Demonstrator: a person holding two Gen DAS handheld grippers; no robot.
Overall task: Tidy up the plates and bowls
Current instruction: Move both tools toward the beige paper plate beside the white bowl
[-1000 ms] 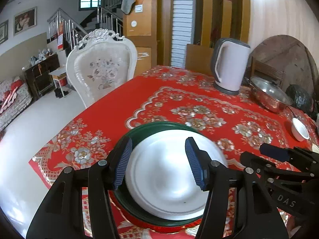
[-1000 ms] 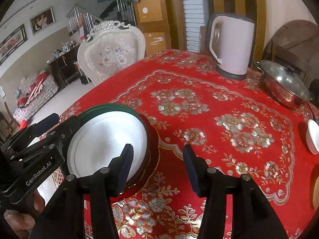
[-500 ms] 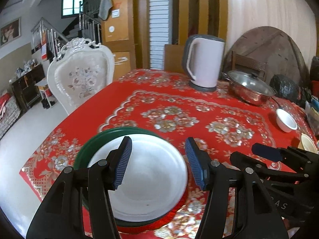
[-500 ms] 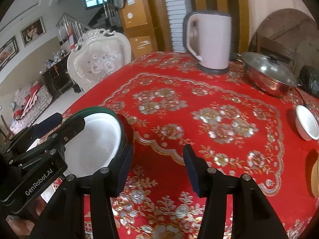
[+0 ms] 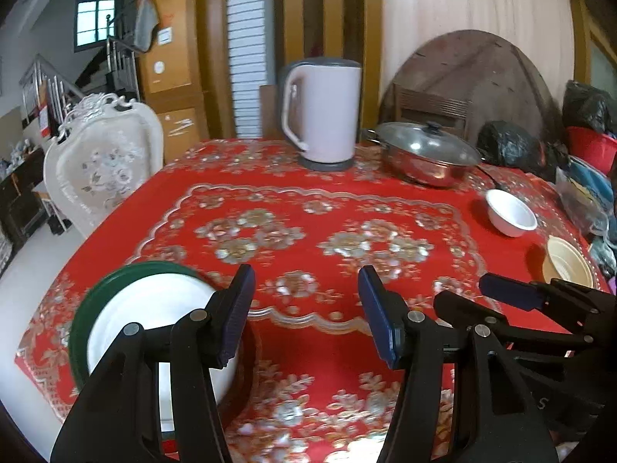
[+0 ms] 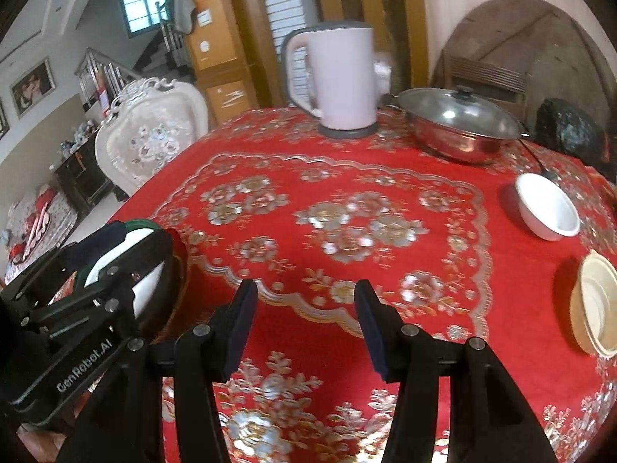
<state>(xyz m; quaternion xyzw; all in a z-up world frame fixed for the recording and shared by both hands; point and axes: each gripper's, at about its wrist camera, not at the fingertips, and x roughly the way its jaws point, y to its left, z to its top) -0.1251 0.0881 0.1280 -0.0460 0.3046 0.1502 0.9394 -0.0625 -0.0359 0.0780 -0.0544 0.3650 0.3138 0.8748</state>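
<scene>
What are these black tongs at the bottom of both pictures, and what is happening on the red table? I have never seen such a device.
They are two hand-held grippers, each carrying a camera that looks along its fingers. One picture comes from the left gripper, the other from the right gripper. Both are open and hold nothing. On the red tablecloth lie a stack of plates with a white one on top, a white bowl, a cream bowl, a kettle and a lidded steel pot.
</scene>
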